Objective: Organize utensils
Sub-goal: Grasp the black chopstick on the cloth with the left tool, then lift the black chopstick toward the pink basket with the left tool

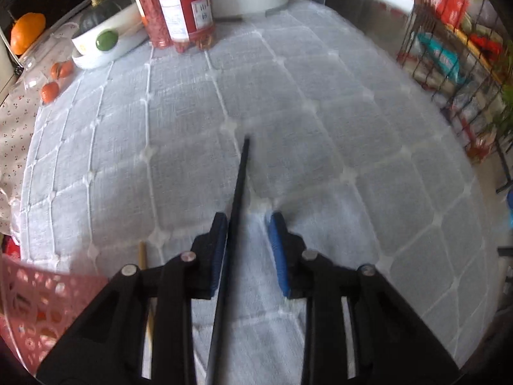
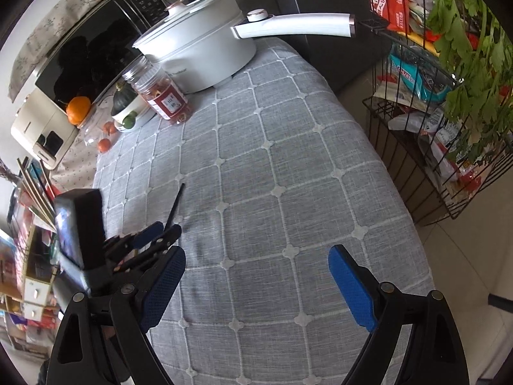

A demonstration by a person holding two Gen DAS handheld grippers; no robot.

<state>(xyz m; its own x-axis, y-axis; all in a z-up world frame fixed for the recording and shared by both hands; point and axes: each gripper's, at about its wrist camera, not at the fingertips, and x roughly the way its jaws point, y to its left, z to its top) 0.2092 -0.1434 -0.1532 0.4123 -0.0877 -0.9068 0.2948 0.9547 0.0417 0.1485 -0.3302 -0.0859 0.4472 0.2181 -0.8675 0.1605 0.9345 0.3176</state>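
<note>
In the left wrist view my left gripper [image 1: 248, 224] hangs over the grey checked tablecloth [image 1: 320, 122]. A black chopstick [image 1: 235, 218] runs forward along the inner face of its left pad; the right pad stands clearly apart from it. A wooden chopstick [image 1: 142, 256] lies low left, beside a pink perforated basket [image 1: 38, 301]. In the right wrist view my right gripper [image 2: 256, 276] is wide open and empty above the cloth. The left gripper [image 2: 154, 237] with the black chopstick [image 2: 174, 205] shows at its left.
A white pot [image 2: 198, 54] with a long handle stands at the back of the table. Beside it are red-filled jars [image 2: 160, 93], a white dish [image 1: 96, 48] with a green fruit, and small oranges [image 1: 51, 91]. A wire rack [image 2: 426, 147] with packets stands to the right.
</note>
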